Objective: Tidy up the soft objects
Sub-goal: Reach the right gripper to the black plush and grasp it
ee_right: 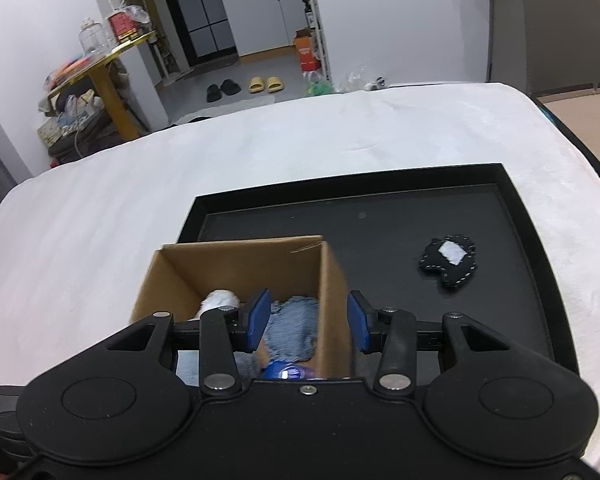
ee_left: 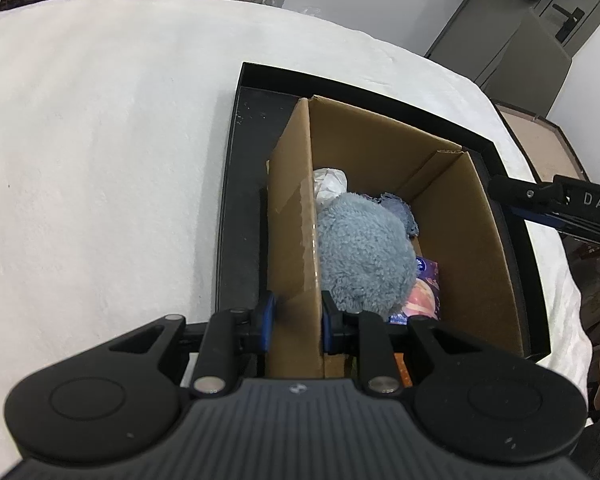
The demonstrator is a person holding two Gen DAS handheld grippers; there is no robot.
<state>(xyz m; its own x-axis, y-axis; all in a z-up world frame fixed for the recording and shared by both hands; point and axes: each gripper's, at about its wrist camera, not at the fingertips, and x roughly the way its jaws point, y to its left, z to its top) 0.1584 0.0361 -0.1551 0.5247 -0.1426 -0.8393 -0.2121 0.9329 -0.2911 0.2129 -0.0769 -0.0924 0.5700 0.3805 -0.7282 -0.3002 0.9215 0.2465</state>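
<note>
A brown cardboard box [ee_left: 452,240] stands in a black tray [ee_left: 240,200] on a white-covered table. Inside lie a fluffy blue plush [ee_left: 364,252], a white soft item [ee_left: 330,184] and a colourful packet [ee_left: 426,292]. My left gripper [ee_left: 298,322] is shut on the box's left wall. My right gripper [ee_right: 308,322] straddles the box's right wall [ee_right: 334,300] with its blue pads apart, not pressing it. The box [ee_right: 236,264], the blue plush [ee_right: 292,326] and a black stitched soft toy [ee_right: 450,264] on the tray floor show in the right wrist view.
The black tray [ee_right: 380,220] has raised rims around the box. White cloth [ee_right: 180,184] surrounds it. The table's right edge drops to a brown floor [ee_right: 580,116]. Shelves, slippers and an orange box stand beyond the far edge.
</note>
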